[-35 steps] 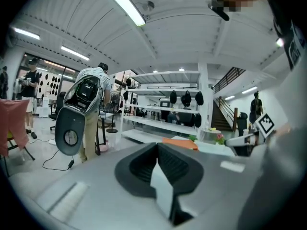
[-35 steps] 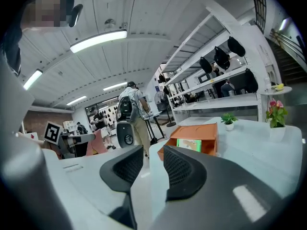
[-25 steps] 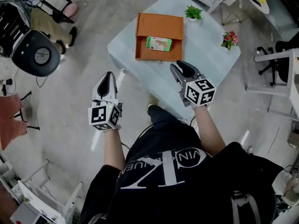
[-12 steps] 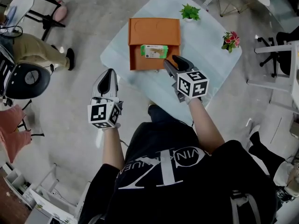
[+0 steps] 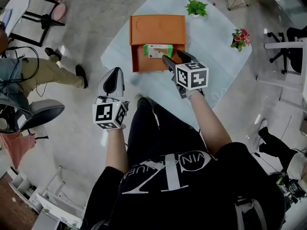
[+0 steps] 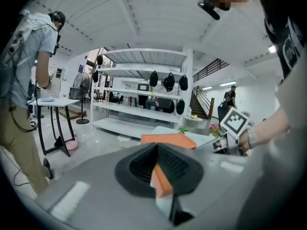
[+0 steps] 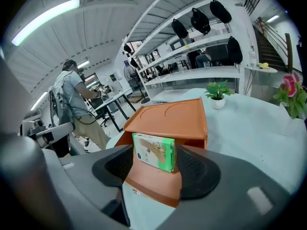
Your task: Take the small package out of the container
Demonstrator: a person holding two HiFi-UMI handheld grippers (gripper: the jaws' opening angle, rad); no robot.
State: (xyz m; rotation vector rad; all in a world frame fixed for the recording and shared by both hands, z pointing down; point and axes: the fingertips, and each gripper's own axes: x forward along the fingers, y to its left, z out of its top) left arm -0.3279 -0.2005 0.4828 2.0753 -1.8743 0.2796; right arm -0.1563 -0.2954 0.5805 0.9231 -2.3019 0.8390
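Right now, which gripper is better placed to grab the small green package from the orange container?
Right. The right gripper sits at the front of the orange container, jaws opening, with the green package framed between them but untouched. The left gripper hangs off the edge of the table, farther away.

Container (image 5: 157, 30): low orange box on the table. It has a flat top with shallow curved impressions, and an open tray section projects on the side facing the jaws.

Small package (image 5: 158, 50): green-and-white carton with a tan picture on the front. It stands upright on a long edge in the tray, against the box front, with its broad face toward the right gripper (image 5: 175, 59).

That gripper's jaws are opening. The package sits in the gap at their tips, with a pad beside each end and neither visibly pressing.

Both items lie well apart from the left gripper (image 5: 115, 74), ahead and right of its jaws.
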